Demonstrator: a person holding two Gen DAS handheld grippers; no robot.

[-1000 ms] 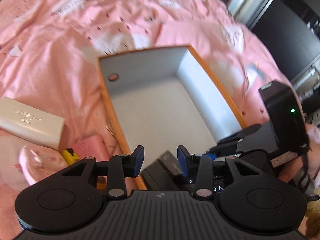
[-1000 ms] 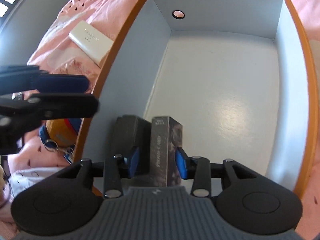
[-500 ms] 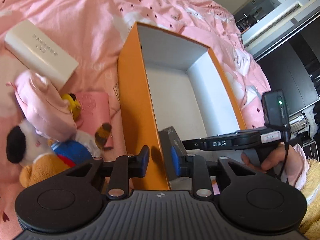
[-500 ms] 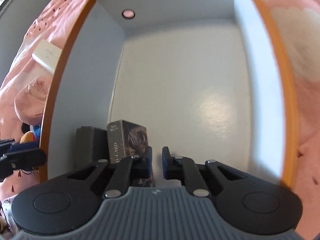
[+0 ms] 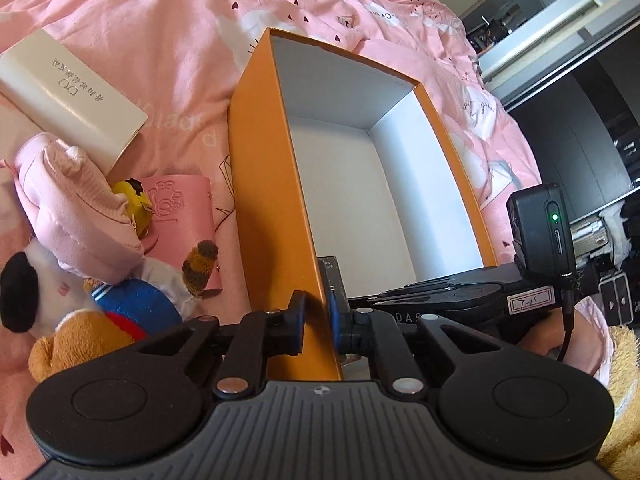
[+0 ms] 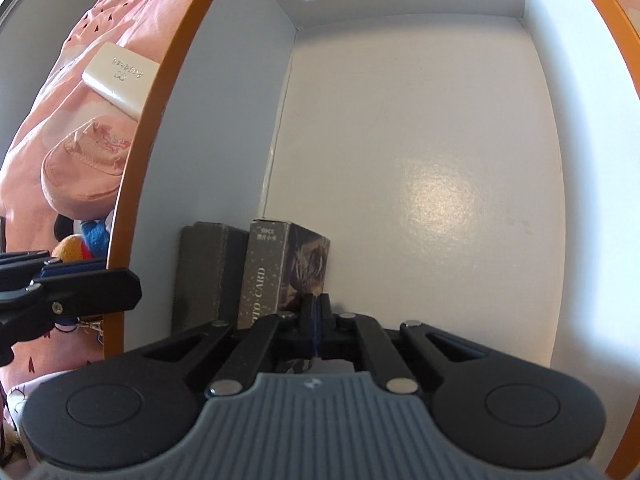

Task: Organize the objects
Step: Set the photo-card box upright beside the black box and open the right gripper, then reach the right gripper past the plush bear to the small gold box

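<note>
The orange box [image 5: 276,200] sits on the pink bed [image 5: 180,32]. Your left gripper [image 5: 316,322] has its fingers clamped on the box's near left wall. Inside, in the near left corner, a card pack [image 6: 286,268] stands upright against a dark box [image 6: 204,272]. Your right gripper [image 6: 316,312] is over the box floor, fingers pressed together and empty. A cream box [image 5: 68,92] and plush toys [image 5: 80,280] lie left of it.
</note>
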